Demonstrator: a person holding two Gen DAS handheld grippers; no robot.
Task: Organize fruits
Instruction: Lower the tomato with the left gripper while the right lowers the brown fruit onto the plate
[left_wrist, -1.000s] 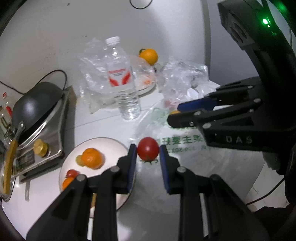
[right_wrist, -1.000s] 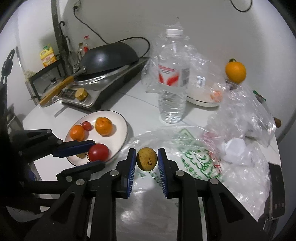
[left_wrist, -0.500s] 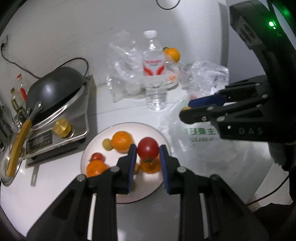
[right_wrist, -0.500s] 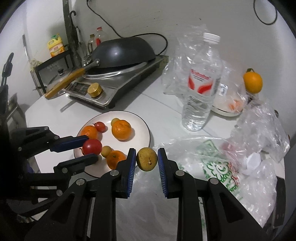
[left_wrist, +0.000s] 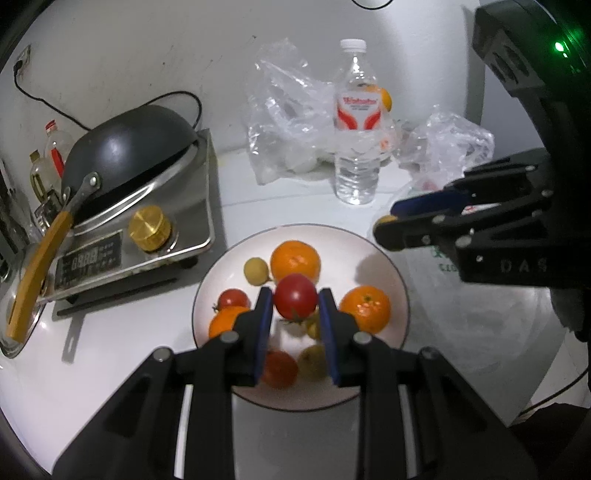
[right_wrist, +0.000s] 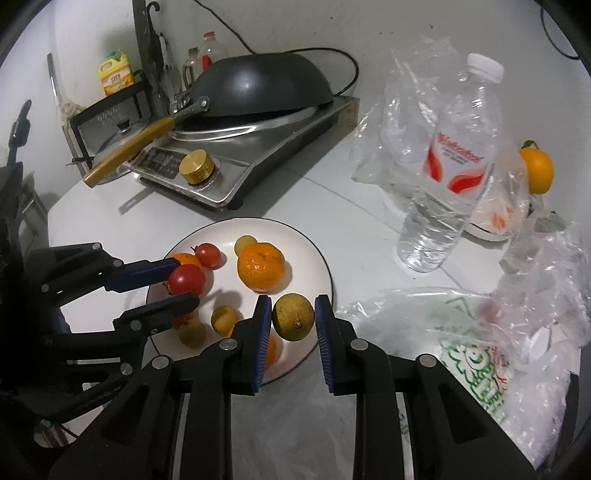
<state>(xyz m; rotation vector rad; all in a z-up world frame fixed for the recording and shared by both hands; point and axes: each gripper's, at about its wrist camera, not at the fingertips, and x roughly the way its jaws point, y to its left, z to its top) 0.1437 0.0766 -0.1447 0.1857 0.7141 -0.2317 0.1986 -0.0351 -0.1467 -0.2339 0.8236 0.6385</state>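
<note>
Your left gripper (left_wrist: 295, 308) squeezes a red tomato (left_wrist: 295, 301) over the plate (left_wrist: 391, 273); your right gripper (right_wrist: 291, 319) squeezes a brownish fruit (right_wrist: 293, 321) over its rim. Three oranges sit below. Past them on the white desk (right_wrist: 310, 192): one water bottle (right_wrist: 443, 184), one stove (right_wrist: 236, 162).

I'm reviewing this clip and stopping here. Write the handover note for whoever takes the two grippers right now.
Left gripper: shut on the red tomato, held above the white plate.
Right gripper: shut on the brownish-green fruit, at the plate's near edge.
Done: oranges, a small tomato and small yellowish fruits lie on the plate.
Left: set both held fruits down on the plate. One orange sits behind the water bottle among plastic bags; a red item shows inside the bag, unclear what.
</note>
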